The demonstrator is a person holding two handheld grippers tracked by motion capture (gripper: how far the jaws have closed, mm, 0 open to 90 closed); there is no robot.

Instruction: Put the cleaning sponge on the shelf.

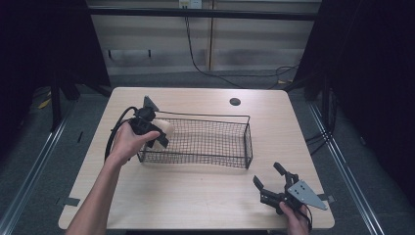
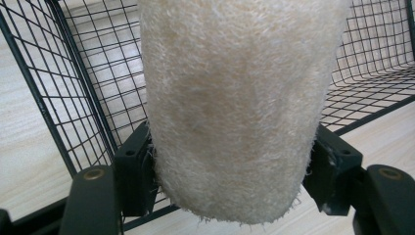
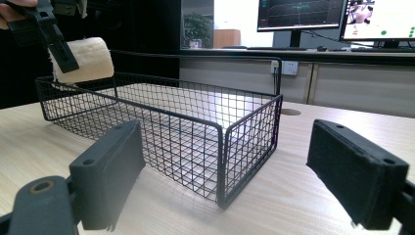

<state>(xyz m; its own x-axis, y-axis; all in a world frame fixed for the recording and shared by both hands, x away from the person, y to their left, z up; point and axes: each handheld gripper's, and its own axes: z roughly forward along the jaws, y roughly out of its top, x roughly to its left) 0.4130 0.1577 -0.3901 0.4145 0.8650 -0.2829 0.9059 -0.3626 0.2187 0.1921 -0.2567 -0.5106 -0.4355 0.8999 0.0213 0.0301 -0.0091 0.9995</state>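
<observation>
- Left gripper (image 1: 157, 133): held in the person's left hand (image 1: 128, 142) at the left end of the wire basket (image 1: 247, 142); jaws clamped on the two sides of a cream fuzzy roll (image 1: 164, 131), with the pads pressing into its pile in the left gripper view.
- Cream fuzzy roll (image 2: 235, 107): cylindrical, with a coarse, fibrous surface; it sits over the basket's left end wall, at rim height, as the right gripper view shows (image 3: 83, 58). Whether it touches the wire cannot be told.
- Wire basket (image 3: 220, 147): black, rectangular, standing upright on the light wooden table (image 1: 195, 196); the mesh floor is visible through the walls.
- Right gripper (image 1: 276, 183): held in the person's right hand (image 1: 295, 215) near the table's front right corner, well apart from the basket; jaws spread wide, nothing between them. Its own view looks toward the basket's near corner.
- Table: a round dark hole (image 1: 235, 102) lies behind the basket toward the far edge.
</observation>
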